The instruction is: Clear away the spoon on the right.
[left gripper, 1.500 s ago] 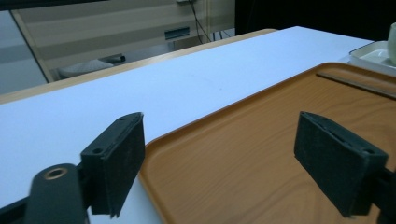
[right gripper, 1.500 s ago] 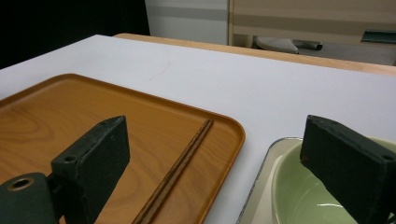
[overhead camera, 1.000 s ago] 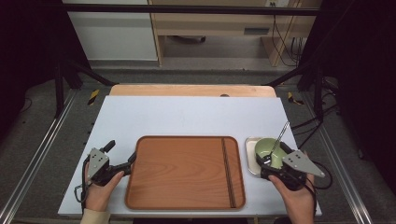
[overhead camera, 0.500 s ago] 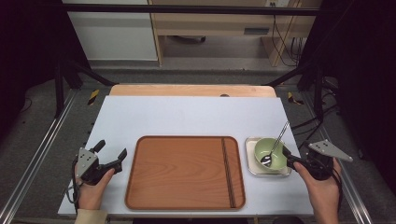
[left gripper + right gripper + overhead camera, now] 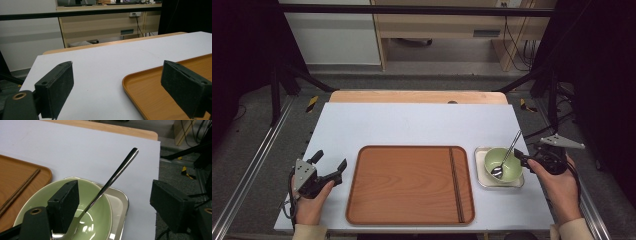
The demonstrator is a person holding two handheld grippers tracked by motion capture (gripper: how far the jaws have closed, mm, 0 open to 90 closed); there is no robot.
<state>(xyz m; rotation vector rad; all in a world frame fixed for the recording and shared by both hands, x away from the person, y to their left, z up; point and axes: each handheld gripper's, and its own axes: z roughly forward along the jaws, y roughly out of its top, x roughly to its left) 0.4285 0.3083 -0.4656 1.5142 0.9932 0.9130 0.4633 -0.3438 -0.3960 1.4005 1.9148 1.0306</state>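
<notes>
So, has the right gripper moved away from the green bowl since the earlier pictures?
Yes. The right gripper has moved rightward, off the green bowl to its right rim; its jaws have been closing, nothing pressed between them.

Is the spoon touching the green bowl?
Touching. In the high view the spoon has its scoop end down inside the green bowl and its handle leans on the rim. The right gripper view shows the handle rising out of the bowl too.
</notes>
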